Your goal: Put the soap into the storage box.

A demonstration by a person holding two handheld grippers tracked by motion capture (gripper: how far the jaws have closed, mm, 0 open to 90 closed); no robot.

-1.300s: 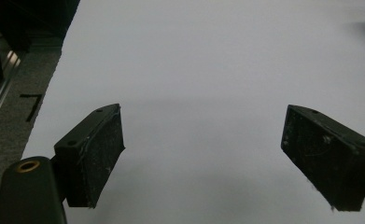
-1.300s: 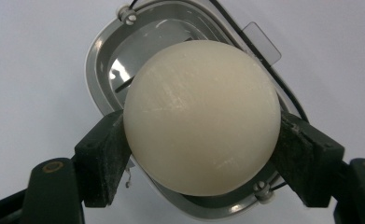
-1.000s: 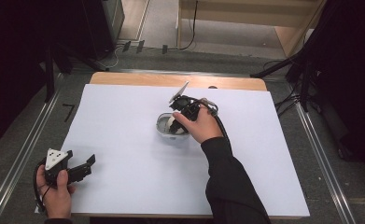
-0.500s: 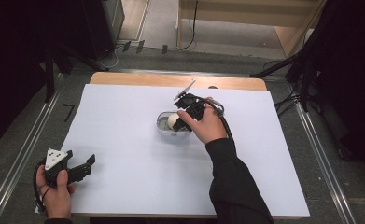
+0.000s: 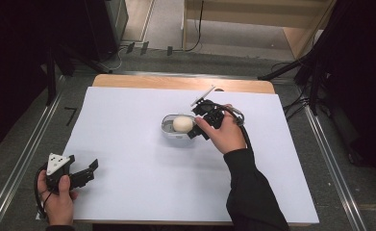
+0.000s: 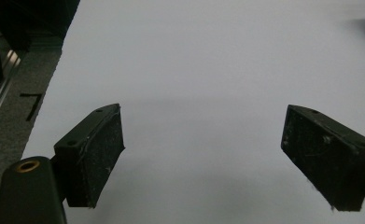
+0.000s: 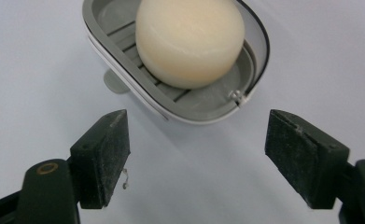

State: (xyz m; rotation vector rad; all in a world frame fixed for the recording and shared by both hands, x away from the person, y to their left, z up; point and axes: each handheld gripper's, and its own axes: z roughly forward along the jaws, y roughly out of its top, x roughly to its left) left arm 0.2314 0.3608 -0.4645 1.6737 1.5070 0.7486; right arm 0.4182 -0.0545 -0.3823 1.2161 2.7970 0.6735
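A round cream soap bar (image 5: pixel 182 123) (image 7: pixel 189 42) lies in a grey oval soap dish (image 5: pixel 169 131) (image 7: pixel 203 105) near the middle of the white table sheet. My right gripper (image 5: pixel 195 129) (image 7: pixel 196 158) sits just right of the dish; its jaws have just been opening and stand open with nothing between them, the dish's near rim lying a little beyond the pads. My left gripper (image 5: pixel 90 171) (image 6: pixel 203 158) rests at the table's front left corner, open over bare white sheet, far from the dish.
The white sheet (image 5: pixel 128 144) covers a wooden table whose far edge (image 5: pixel 176 83) shows. Metal rails (image 5: pixel 22 159) run along both sides. Cables and dark stands lie on the floor behind the table.
My right gripper has drawn back to the right, off the dish. The soap bar, covered by the gripper before, now lies uncovered in the dish. My left gripper has stayed put.
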